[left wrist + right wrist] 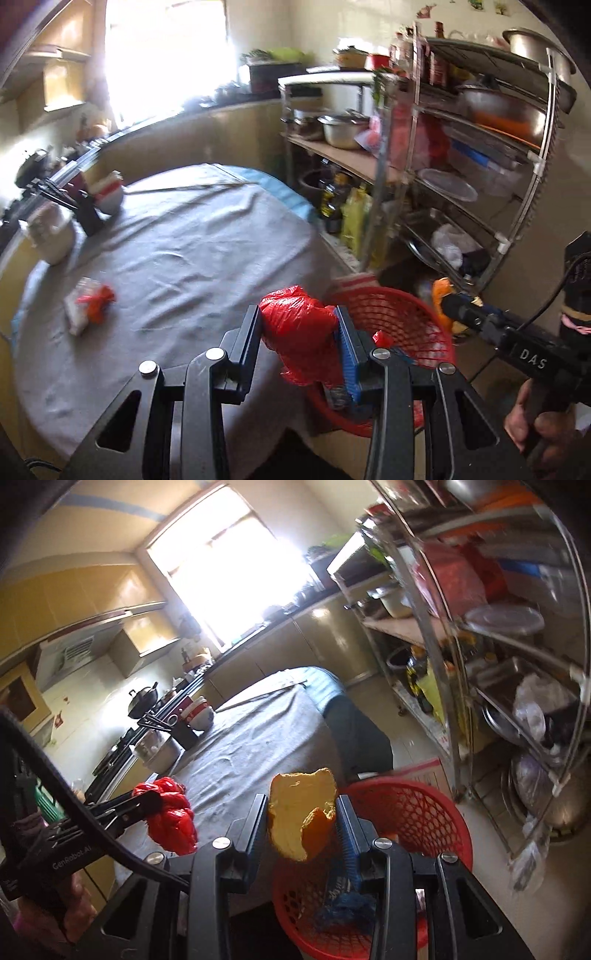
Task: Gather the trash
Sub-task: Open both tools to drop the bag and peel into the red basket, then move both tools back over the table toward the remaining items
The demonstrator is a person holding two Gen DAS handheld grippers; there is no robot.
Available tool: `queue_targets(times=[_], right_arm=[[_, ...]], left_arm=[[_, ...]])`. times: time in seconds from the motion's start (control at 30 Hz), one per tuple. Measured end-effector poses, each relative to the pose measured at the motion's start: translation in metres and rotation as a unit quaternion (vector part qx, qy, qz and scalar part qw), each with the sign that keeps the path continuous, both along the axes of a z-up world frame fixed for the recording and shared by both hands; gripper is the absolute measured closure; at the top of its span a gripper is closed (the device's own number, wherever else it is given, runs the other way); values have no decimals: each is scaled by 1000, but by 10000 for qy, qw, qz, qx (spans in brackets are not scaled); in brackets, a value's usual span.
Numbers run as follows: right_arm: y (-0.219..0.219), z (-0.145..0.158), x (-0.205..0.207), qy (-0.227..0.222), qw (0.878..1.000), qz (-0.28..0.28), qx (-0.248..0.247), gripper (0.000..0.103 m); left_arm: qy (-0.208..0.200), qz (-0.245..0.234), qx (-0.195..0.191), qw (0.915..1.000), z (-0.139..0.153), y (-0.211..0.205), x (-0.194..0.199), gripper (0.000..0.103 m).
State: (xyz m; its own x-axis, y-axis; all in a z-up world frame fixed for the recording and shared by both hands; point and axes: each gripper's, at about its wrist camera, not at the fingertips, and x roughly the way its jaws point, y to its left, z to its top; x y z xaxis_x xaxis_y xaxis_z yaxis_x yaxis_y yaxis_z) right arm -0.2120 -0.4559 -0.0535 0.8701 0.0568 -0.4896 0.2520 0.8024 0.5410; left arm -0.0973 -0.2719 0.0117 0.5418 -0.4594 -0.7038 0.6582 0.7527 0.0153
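My left gripper point(298, 328) is shut on a crumpled red plastic bag point(301, 332) and holds it at the table's right edge, just left of the red mesh basket point(399, 321). My right gripper point(302, 816) is shut on an orange peel point(301, 812) and holds it above the basket's point(413, 812) near rim. The peel also shows in the left wrist view point(441, 295). The red bag held by the left gripper shows in the right wrist view point(171, 812). A clear wrapper with a red scrap point(88, 304) lies on the grey tablecloth point(192, 251).
The basket holds a blue scrap point(343, 908). A white pot point(50, 234), a black stand point(86, 214) and stacked bowls point(109, 192) sit at the table's far left. A metal rack point(472, 155) with pots and bottles stands behind the basket.
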Motion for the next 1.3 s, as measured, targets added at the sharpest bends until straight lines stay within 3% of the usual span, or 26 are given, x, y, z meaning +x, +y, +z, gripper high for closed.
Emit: queue_targets(times=[0.13, 0.27, 0.33, 0.57, 0.7, 0.77, 0.83, 0.97, 1.3], right_arm=[[-15, -16, -5, 156, 9992, -75, 369, 61], [-27, -28, -9, 273, 9968, -174, 728, 41], [-32, -29, -10, 290, 9965, -223, 745, 41], [-37, -26, -11, 234, 9961, -295, 796, 40], [-29, -21, -7, 233, 9967, -204, 756, 40], [-25, -19, -5, 224, 9969, -133, 746, 40], [-19, -15, -3, 212, 9973, -78, 694, 40], [-6, -6, 3, 160, 9981, 66, 592, 40], [34, 18, 16, 57, 9986, 468, 225, 40]], left_arm=[[292, -194, 12, 9994, -12, -19, 3, 60], [455, -406, 73, 9981, -22, -38, 5, 58], [416, -422, 143, 9981, -23, -41, 3, 46], [183, -292, 199, 9992, -16, -26, 1, 46], [-287, 81, 655, 9974, -11, -11, -5, 45], [-467, 233, 768, 9957, -5, -1, -8, 44], [-659, 460, 885, 9928, 1, 11, -10, 35], [-1005, 803, 957, 9871, 14, 40, -11, 35], [-1074, 1526, 991, 9774, 28, 93, -4, 35]])
